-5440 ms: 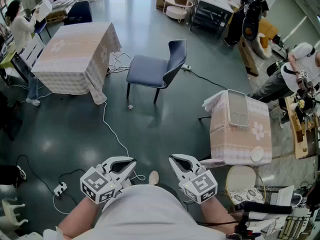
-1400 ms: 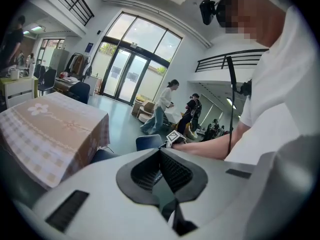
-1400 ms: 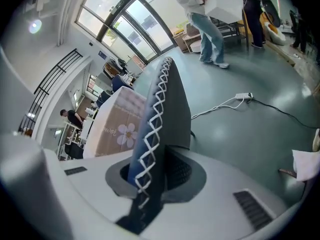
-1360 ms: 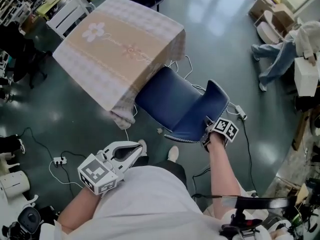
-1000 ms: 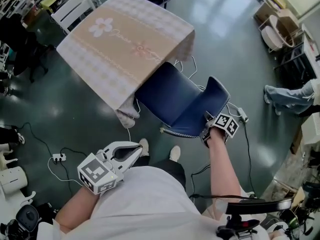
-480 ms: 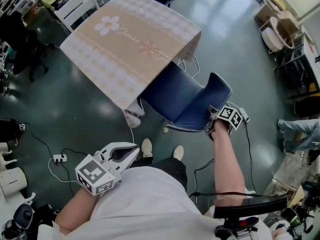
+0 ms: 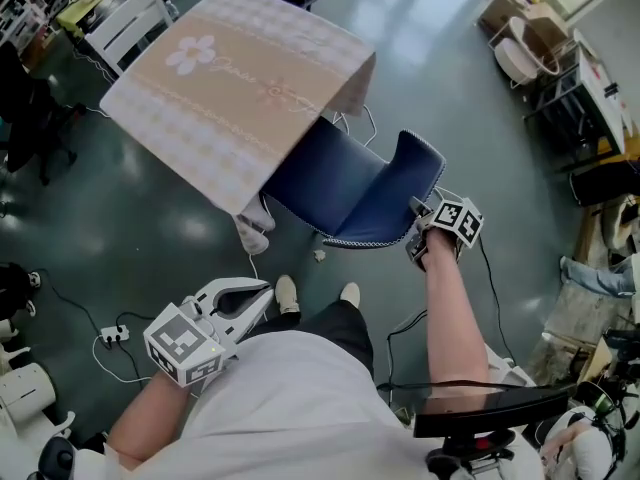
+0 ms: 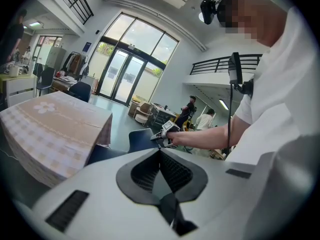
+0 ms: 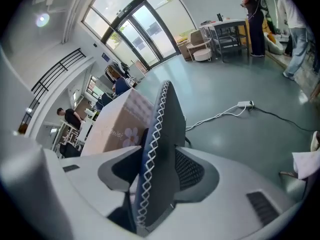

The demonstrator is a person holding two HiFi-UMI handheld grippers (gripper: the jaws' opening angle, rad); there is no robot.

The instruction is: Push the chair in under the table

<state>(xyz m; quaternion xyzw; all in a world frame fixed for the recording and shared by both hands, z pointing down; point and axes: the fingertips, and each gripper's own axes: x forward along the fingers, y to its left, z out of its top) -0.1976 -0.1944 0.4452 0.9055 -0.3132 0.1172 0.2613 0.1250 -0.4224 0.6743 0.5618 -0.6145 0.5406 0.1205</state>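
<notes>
The head view shows the blue chair [image 7: 345,193] with the front of its seat tucked under the cloth-draped worktop [image 7: 230,78] and its back facing outward. The right gripper [image 7: 417,230] is at the top of that back. Only its own view shows its fingers [image 9: 192,171] opening, the stitched edge standing loose between them. The left gripper [image 7: 265,296] hangs well apart from the chair, its fingers [image 8: 172,171] pressed together and empty.

Left gripper [image 7: 266,294], fingers [image 7: 238,283] together, empty.
</notes>
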